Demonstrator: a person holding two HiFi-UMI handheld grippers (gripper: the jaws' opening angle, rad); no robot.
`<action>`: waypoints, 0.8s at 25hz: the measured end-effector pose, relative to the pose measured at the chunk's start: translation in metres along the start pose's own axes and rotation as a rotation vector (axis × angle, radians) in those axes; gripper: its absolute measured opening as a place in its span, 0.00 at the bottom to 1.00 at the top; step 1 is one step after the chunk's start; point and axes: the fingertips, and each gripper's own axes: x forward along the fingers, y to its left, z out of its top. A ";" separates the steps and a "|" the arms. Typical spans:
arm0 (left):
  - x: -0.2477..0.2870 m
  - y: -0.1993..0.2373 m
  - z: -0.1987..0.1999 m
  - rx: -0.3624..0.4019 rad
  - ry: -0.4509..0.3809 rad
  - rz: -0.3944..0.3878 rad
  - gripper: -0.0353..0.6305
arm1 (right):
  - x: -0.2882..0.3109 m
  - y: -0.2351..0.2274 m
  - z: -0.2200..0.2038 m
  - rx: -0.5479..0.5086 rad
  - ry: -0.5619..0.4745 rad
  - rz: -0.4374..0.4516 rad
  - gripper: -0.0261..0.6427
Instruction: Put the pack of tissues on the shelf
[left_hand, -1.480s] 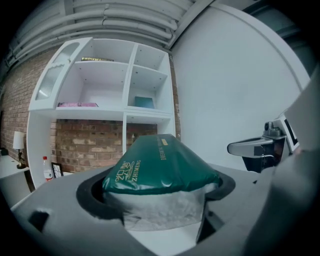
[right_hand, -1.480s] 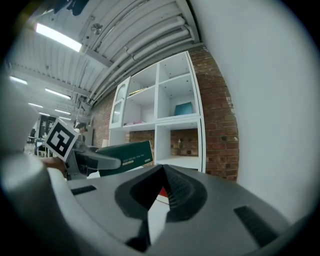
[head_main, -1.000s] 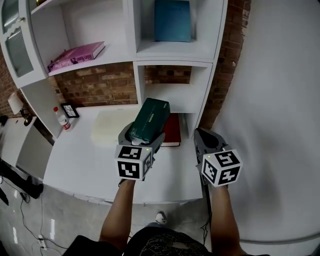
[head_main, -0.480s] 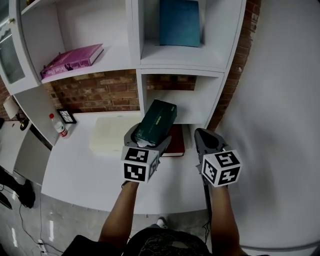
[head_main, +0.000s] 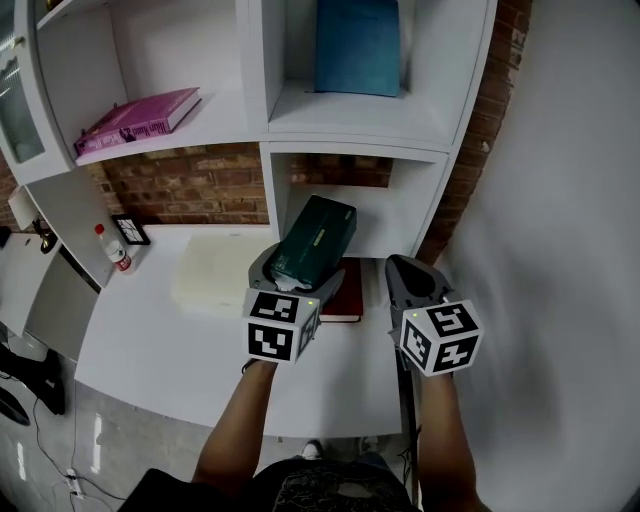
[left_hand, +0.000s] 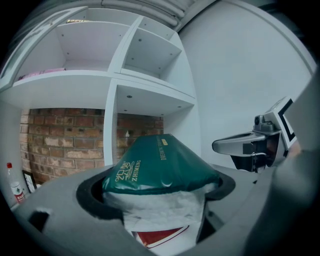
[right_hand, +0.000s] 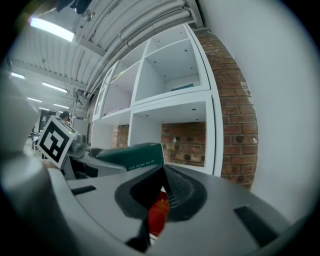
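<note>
The left gripper (head_main: 297, 275) is clamped on the pack of tissues (head_main: 312, 240), its jaws pinching the near end where the white tissue bulges out of the dark green wrapper, so the pack sticks forward and up, tilted, in the air above the desk (head_main: 170, 330). The right gripper (head_main: 405, 272) hangs just beside it with its jaws drawn together on nothing; through the slit behind them only the red book (right_hand: 159, 210) lying on the desk shows. The pack's far end points at the mouth of the lower open cubby of the white shelf (head_main: 350, 152), near it but not yet inside. This looks like the carrying step, with the placing yet to do: the next move seems to call for pushing the pack forward over the red book into that cubby, levelling it so it lies flat on the cubby floor, then letting go. On the wrapper, white lettering reads "ZHIMENG" beside two Chinese characters; a gold line along the top begins "DREAM", and the rest is too small to read. Higher up, a pink book (head_main: 135, 118) and a blue book (head_main: 358, 45) sit on shelves, their print illegible.
</note>
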 end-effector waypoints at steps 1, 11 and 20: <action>0.004 -0.001 0.001 0.000 -0.003 0.009 0.75 | 0.001 -0.003 0.001 -0.004 -0.004 0.009 0.05; 0.042 -0.002 0.014 0.017 0.020 0.127 0.75 | 0.014 -0.031 0.007 -0.031 -0.026 0.142 0.05; 0.072 0.013 0.020 0.001 0.041 0.182 0.75 | 0.027 -0.038 0.006 -0.029 -0.037 0.234 0.05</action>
